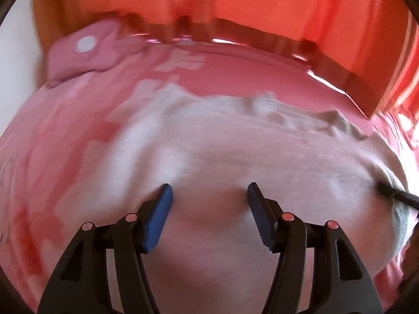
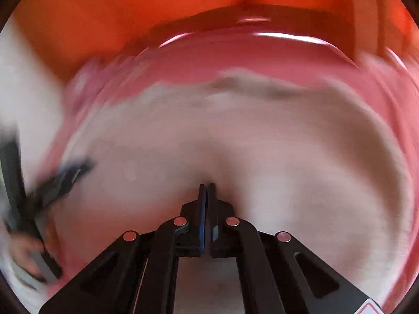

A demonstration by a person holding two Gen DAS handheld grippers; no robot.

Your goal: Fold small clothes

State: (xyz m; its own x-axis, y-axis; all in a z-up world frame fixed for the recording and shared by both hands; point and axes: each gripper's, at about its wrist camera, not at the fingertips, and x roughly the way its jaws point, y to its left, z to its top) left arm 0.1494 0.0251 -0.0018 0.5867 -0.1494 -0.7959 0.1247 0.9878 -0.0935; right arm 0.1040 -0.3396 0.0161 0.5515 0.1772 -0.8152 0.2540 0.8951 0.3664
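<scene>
Pale garment (image 1: 235,151) lies spread on pink patterned bedcover (image 1: 65,136), blurred. Left gripper (image 1: 209,196): fingers apart, tips just above or on the cloth, nothing between them. Right gripper (image 2: 207,187): fingers together at a fabric crease; whether cloth is pinched is unclear.

Garment (image 1: 235,151) on bedspread (image 1: 65,130), pillow (image 1: 83,52) behind.

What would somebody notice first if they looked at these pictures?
Probably the big pale cloth spread over the pink bedspread, filling the middle of both views. Next, the left gripper held open just above the cloth, while the right gripper is shut with its tips at a pucker in the cloth. A folded pink garment with a white dot lies at the far left, before bright orange curtains.
</scene>
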